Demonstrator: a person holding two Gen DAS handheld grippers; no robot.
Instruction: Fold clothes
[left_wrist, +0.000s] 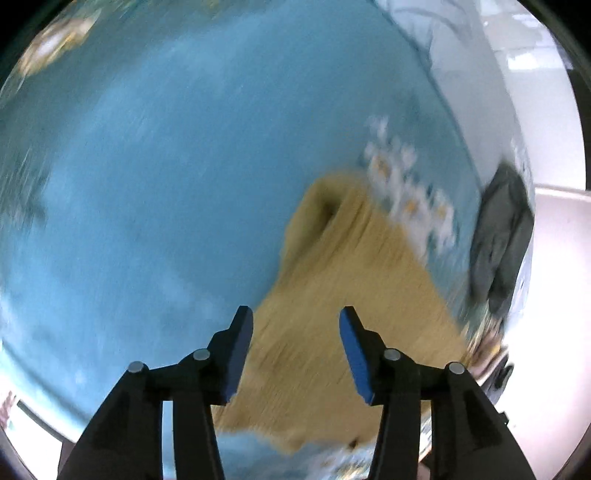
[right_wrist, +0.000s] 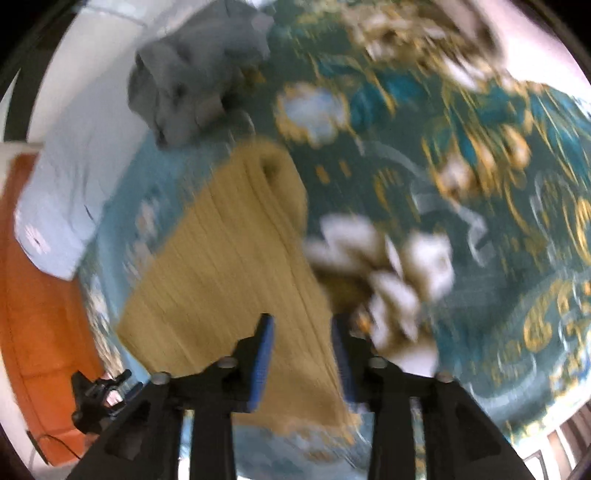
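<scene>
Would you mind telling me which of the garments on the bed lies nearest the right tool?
The mustard-yellow ribbed garment: it lies directly before the right tool, while the grey garment sits crumpled farther off, past its far end.

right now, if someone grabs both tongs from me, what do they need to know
Left tongs: open, empty, above the mustard-yellow ribbed knit garment.
Right tongs: open, empty, over the same garment's near edge.
The garment lies as a long strip on the blue floral bedspread; how far it is folded is unclear through blur.
A crumpled grey garment lies beyond it, unfolded.
Left: finish the yellow one, then fold the grey.
</scene>
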